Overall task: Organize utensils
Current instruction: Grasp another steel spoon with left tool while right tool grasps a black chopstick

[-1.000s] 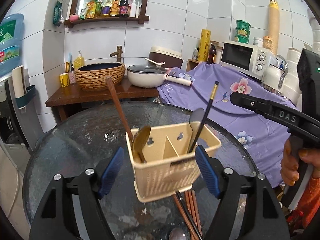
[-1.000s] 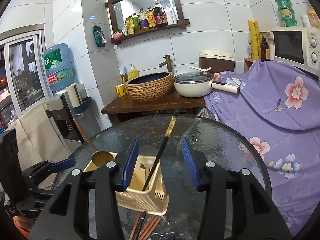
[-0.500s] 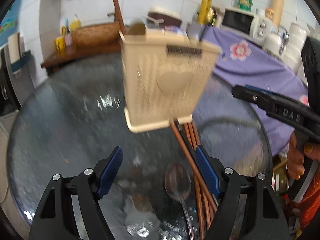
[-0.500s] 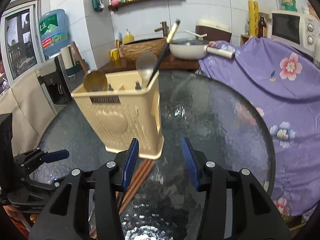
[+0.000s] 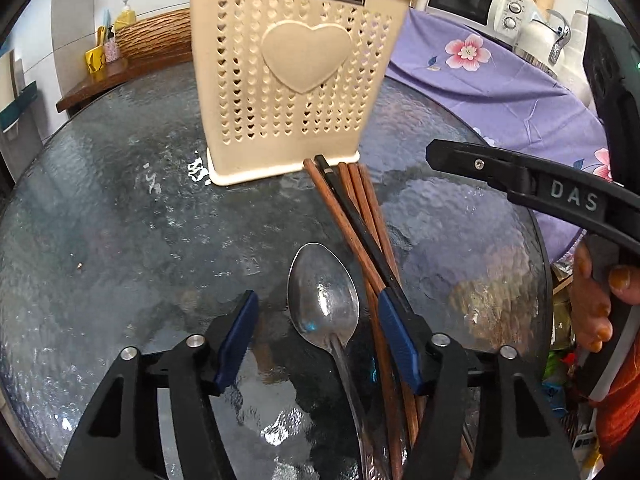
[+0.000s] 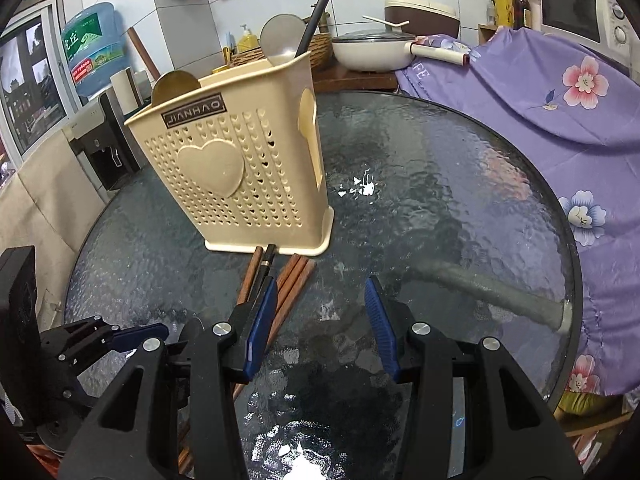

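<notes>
One cream holder (image 5: 296,80) is standing on the surface (image 5: 120,220), with one silver spoon (image 5: 324,300) lying before it. Four brown chopsticks (image 5: 360,200) and one black chopstick (image 5: 352,216) are lying beside that spoon. Two spoon bowls (image 6: 176,84) and one dark chopstick (image 6: 320,4) are sticking out of the holder.

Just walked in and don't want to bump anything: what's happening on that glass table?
A person is sorting utensils with two handheld tongs. The left tongs, open and just been closing, straddle a metal spoon beside loose chopsticks. The right tongs hover open and empty. The cream utensil holder already holds some.
</notes>
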`<state>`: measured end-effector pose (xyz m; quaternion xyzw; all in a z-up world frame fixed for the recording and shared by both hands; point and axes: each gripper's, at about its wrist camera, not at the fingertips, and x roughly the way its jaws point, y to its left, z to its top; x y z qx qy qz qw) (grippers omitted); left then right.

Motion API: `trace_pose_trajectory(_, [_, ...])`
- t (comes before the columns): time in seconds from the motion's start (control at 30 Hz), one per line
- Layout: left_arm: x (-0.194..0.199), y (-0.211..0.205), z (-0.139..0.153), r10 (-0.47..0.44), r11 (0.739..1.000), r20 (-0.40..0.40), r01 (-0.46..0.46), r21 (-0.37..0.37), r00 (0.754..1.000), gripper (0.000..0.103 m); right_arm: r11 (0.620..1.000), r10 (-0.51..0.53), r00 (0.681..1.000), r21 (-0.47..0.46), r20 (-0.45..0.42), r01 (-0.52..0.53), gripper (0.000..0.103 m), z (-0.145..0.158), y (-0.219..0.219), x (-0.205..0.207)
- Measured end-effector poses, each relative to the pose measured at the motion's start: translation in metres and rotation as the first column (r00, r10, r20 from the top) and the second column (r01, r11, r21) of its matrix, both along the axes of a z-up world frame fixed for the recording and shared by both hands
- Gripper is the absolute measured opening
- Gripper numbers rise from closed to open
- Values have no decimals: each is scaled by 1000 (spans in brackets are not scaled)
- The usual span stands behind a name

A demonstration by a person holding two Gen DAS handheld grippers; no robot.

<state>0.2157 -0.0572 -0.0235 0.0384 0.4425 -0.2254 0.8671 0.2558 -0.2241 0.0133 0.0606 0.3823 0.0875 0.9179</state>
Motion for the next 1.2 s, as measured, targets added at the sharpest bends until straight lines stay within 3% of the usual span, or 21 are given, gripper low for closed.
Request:
trace_pose_trajectory(0.27, [3, -8, 0, 13, 999, 22, -14, 46, 1000, 47, 1000, 4, 1000, -12, -7, -4, 46, 1, 7, -1])
trace_pose_trajectory(0.47, [4, -24, -1, 19, 995, 44, -23, 97, 999, 45, 1000, -1, 1000, -21, -18, 1, 46, -1, 17, 2])
trace_pose_trajectory(0.57, [3, -25, -2, 20, 992, 61, -27, 122, 998, 38, 1000, -7, 1000, -17, -24, 6, 46, -2, 19, 5])
trace_pose_trajectory(0.73, [4, -10, -1, 42, 993, 62, -48, 110, 997, 38, 1000, 12, 999, -20, -40, -13, 44, -4, 28, 9])
trace_pose_trajectory(0.93, [12, 18, 5, 97, 991, 71, -103, 90, 993, 38, 997, 67, 995, -42, -79, -70, 34, -16, 56, 18])
trace_pose_trajectory(1.1, [17, 31, 11, 127, 987, 88, -135, 92, 988, 38, 994, 56, 993, -85, -104, -65, 18, -25, 71, 30])
trace_pose_trajectory(1.2, [20, 33, 13, 134, 986, 92, -142, 90, 987, 38, 995, 43, 991, -82, -125, -54, 17, -30, 73, 37])
